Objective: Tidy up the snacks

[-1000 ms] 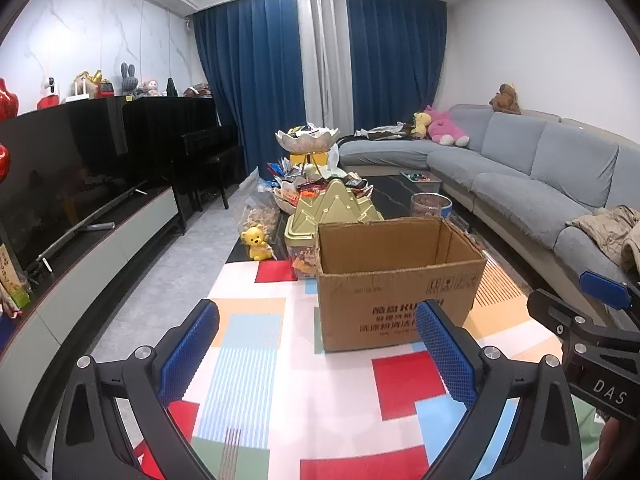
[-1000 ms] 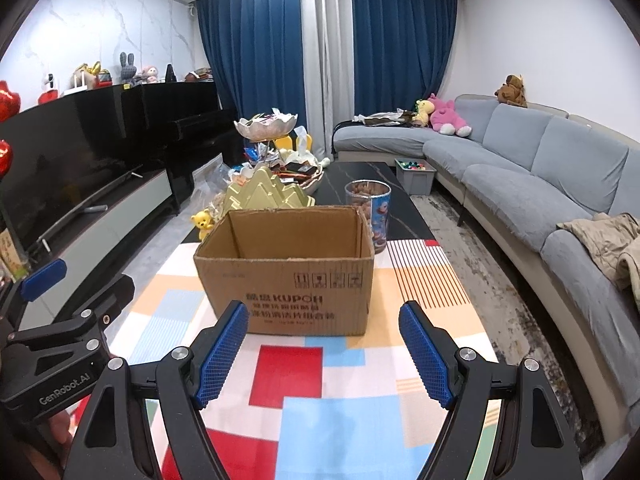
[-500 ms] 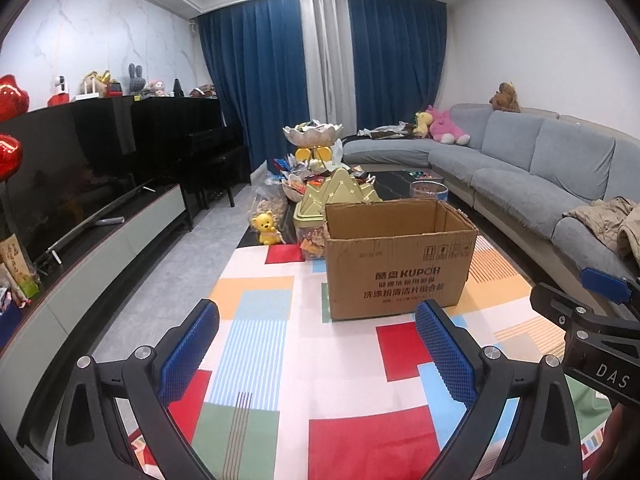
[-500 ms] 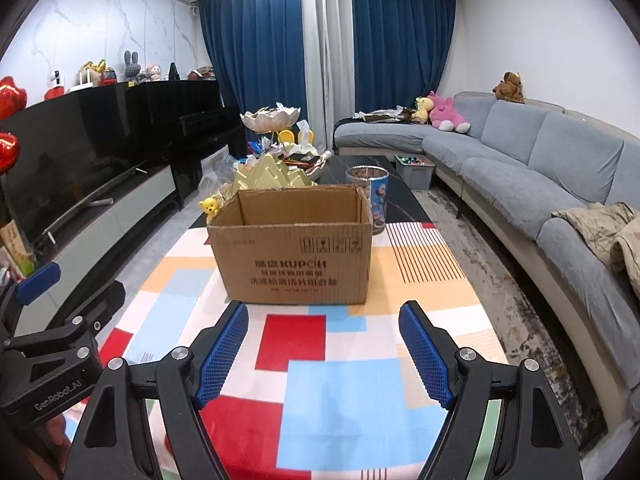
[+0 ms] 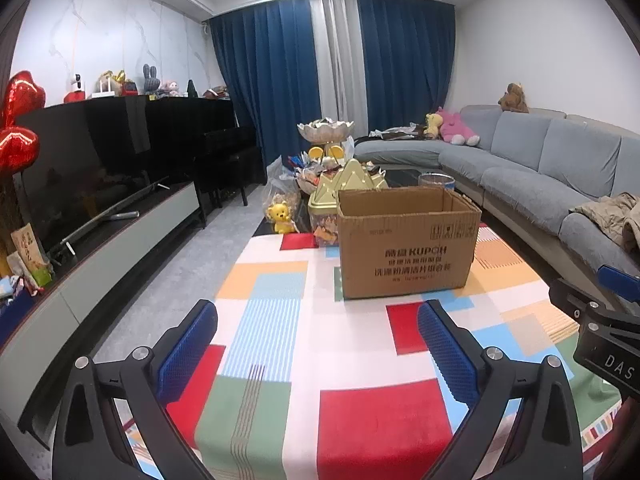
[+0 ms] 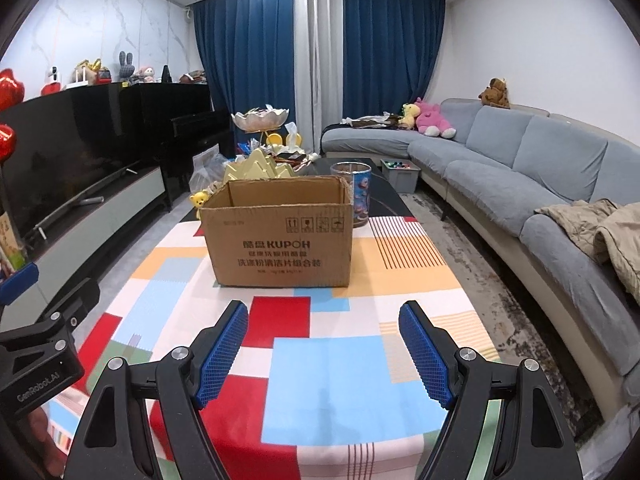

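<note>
1. Left tongs (image 5: 318,344) are spread wide with nothing between the blue pads – just hovering over the near end of the table (image 5: 360,412) with its colourful patchwork cloth.
2. Right tongs (image 6: 323,346) same deal: gaping, empty, held above the cloth.
3. Cardboard box (image 6: 280,232) sits mid-table with its top flaps open, well apart from both tongs. Can't see what's inside from here.
4. The snacks (image 5: 310,170) are piled behind the box at the far end of the table – loose wrappers around a gold mountain-shaped container (image 5: 352,182) and a tiered dish.
5. A little yellow bear (image 5: 280,218) stands by the box's far left corner, and a clear tub (image 6: 354,192) is at its far right.
</note>
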